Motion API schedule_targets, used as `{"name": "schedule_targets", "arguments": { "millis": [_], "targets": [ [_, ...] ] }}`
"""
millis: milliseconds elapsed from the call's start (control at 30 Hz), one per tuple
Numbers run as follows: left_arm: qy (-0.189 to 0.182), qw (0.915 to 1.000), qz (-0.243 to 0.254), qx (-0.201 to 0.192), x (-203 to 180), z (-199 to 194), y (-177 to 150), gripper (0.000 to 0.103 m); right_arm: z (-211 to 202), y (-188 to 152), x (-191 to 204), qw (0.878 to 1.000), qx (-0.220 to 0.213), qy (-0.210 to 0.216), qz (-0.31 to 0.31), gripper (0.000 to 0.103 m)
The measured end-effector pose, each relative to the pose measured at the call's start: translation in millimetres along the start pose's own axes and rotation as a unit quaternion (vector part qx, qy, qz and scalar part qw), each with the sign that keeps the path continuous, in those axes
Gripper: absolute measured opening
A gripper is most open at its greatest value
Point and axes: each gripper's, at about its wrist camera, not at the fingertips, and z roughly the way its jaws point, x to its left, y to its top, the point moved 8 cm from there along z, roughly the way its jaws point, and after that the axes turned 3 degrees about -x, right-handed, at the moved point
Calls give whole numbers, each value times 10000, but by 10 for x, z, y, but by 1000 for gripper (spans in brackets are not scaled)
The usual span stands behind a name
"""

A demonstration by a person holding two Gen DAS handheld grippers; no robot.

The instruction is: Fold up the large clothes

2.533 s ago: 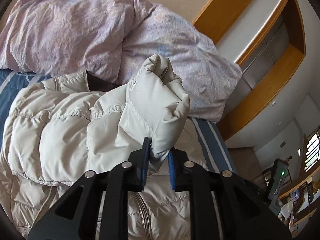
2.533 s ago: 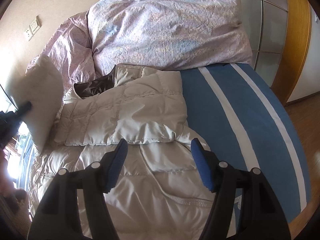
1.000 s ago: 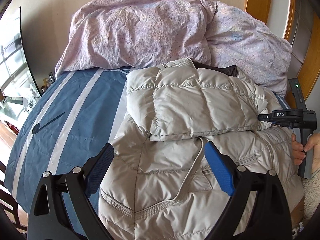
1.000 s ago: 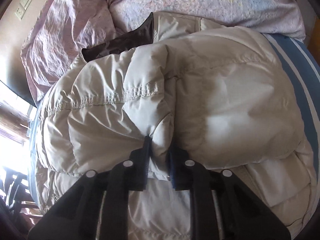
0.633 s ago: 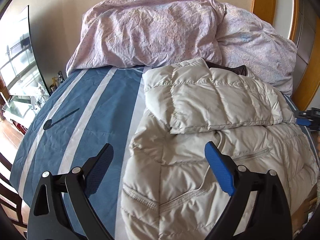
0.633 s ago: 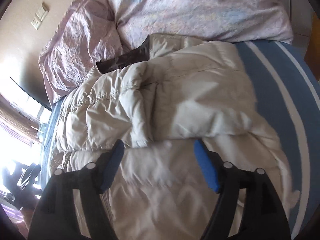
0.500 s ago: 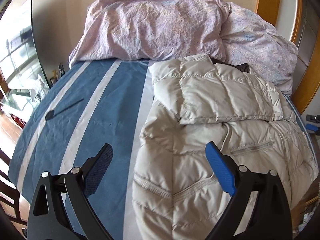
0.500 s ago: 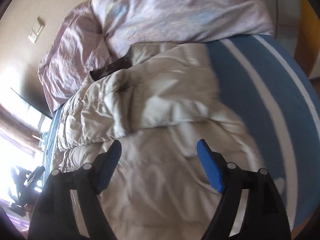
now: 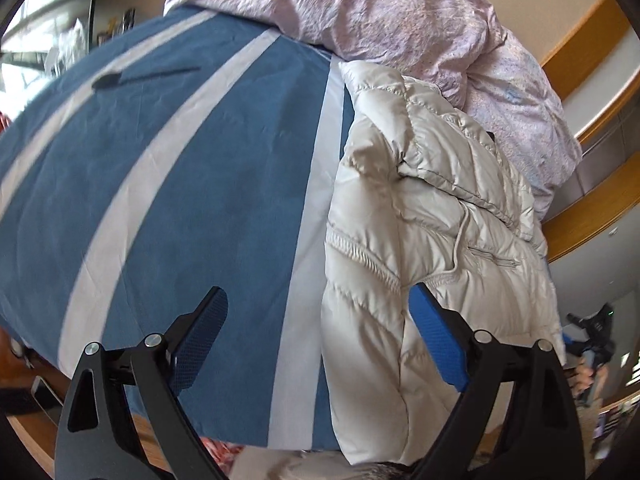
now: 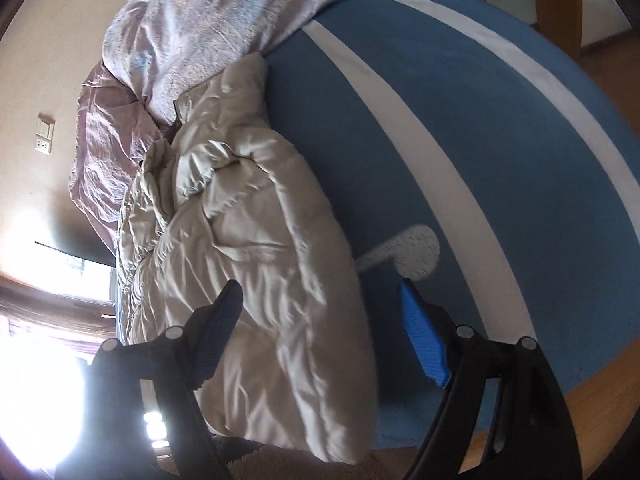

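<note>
1. The left gripper (image 9: 316, 344) is held wide open over the near edge of the bed, and nothing is held in it; the bottom corner of the puffy coat (image 9: 432, 216) is seen between its blue pads
2. The right gripper (image 10: 320, 334) is also held wide open with nothing in it, low over the bottom end of the coat (image 10: 256, 248)
3. The coat is laid on a blue bed cover (image 9: 168, 168) with white stripes, its sleeves folded in on top, its top end tucked against a heap of pink bedding (image 9: 400, 20)
4. A dark thin thing (image 9: 140, 76) on the cover is seen only in the left view; what it is cannot be told
5. A white patch (image 10: 412, 252) on the cover and a wall switch (image 10: 45, 140) are seen only in the right view
</note>
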Motion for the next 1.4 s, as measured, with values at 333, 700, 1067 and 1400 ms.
{"name": "schedule_targets", "arguments": {
  "millis": [333, 700, 1067, 1400],
  "targets": [
    [-355, 9986, -123, 369, -110, 68, -277, 81, 141, -258, 15, 9986, 429, 304, -109, 67],
    [-1196, 9888, -397, 797, -461, 77, -665, 73, 165, -449, 201, 9926, 638, 1022, -117, 61],
    [-1050, 9899, -688, 663, -455, 73, -721, 22, 118, -655, 241, 9940, 540, 884, -355, 28],
    [-1412, 9866, -752, -315, -456, -388, -354, 10, -412, -601, 818, 9875, -356, 1159, -1009, 13]
  ]
}}
